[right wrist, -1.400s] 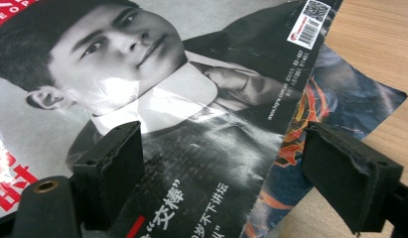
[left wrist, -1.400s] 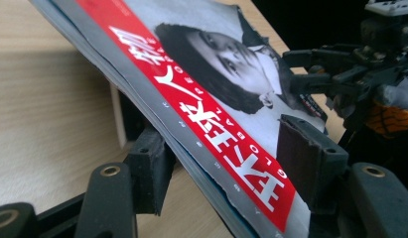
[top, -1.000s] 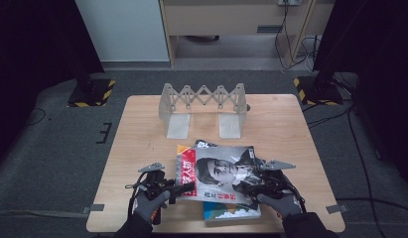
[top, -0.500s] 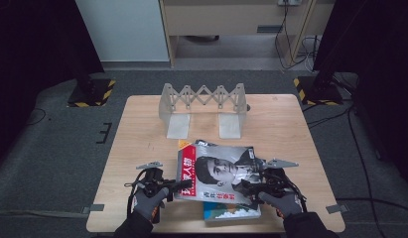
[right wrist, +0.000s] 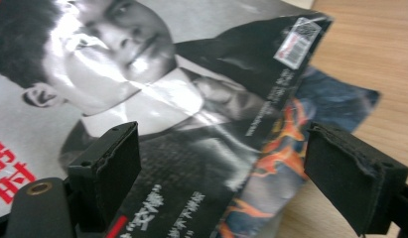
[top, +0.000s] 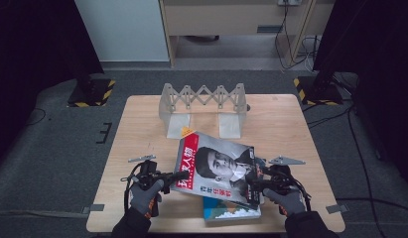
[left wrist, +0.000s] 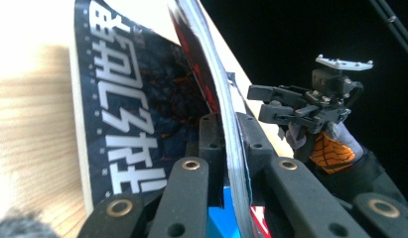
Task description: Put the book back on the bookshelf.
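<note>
Glossy magazine (top: 219, 166), red-lettered cover | left hand-held gripper (left wrist: 230, 148) clamps its edge | right hand-held gripper (right wrist: 221, 168) agape

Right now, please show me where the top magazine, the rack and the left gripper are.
magazine (top: 219, 166), high view, middle of its cover.
rack (top: 204, 96), high view, its folding lattice.
left gripper (top: 184, 174), high view, jaw tips at the magazine's edge.

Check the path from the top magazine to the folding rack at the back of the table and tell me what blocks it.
Nothing visible blocks it. The top magazine is pinched at its edge by the left gripper, whose jaws have just been closing; the right gripper is open over it. Between magazine and folding rack lies bare table.
</note>
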The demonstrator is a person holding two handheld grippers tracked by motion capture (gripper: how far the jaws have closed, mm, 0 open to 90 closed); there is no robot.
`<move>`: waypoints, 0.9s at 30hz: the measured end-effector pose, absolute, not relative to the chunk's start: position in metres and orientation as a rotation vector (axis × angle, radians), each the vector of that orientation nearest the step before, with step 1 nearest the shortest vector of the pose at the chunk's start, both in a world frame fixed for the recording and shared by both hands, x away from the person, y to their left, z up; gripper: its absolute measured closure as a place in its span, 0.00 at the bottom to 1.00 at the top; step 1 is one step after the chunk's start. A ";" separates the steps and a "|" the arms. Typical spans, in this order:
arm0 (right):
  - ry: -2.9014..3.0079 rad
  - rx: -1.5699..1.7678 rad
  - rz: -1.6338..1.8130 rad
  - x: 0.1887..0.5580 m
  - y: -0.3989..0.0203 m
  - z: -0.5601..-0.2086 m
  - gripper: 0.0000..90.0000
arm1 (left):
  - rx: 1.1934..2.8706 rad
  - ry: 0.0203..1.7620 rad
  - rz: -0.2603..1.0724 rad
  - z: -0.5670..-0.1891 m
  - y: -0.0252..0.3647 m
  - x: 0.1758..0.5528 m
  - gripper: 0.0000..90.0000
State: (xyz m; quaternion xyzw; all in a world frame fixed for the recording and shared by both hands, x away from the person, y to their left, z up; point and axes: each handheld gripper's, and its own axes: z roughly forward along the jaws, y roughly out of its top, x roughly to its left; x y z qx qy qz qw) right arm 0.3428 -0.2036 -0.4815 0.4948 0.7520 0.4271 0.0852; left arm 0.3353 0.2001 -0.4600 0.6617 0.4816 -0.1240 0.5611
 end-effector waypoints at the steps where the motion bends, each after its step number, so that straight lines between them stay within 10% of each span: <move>1: 2.230 1.480 1.276 0.343 -0.206 -0.481 0.16 | 1.557 1.135 -0.296 -0.459 0.200 0.336 0.92; 27: 2.048 1.561 1.094 0.354 -0.257 -0.483 0.15 | 1.370 1.108 -0.331 -0.424 0.212 0.355 0.94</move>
